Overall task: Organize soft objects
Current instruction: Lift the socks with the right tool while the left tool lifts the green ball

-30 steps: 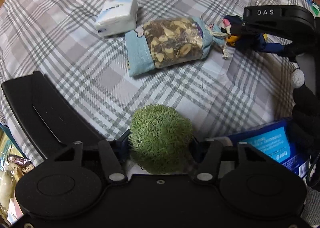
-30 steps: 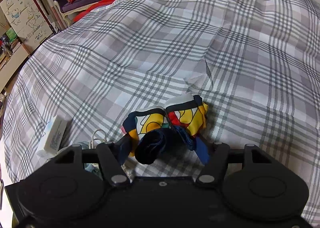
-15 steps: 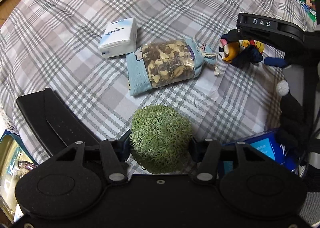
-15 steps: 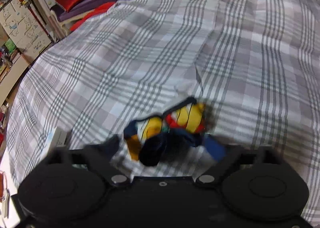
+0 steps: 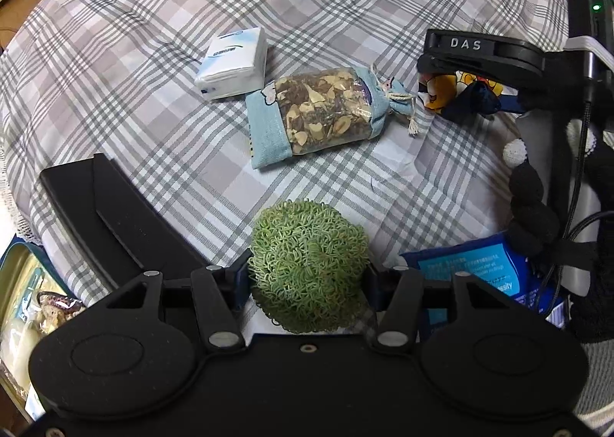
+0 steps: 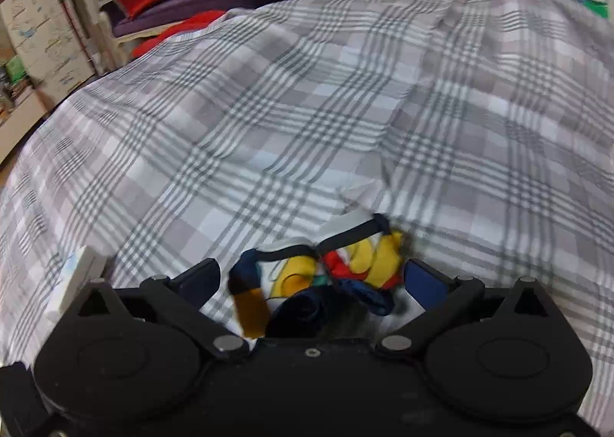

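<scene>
Right tongs [image 6: 312, 279] just sprung wide, freeing the colourful sock bundle [image 6: 326, 275] onto the plaid bed [image 6: 307, 110] beside the sachet [image 5: 318, 114], likely placed; left tongs [image 5: 307, 275] clamped on the green ball [image 5: 307, 268].

plaid bedspread [image 6: 345, 110] beyond lies open (pouch [image 5: 322, 114], tissue pack [image 5: 234, 64] crowd left).

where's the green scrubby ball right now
In the left wrist view, bottom centre: the green scrubby ball is pinched in the left gripper, above the plaid cloth, nearest the blue packet.
</scene>
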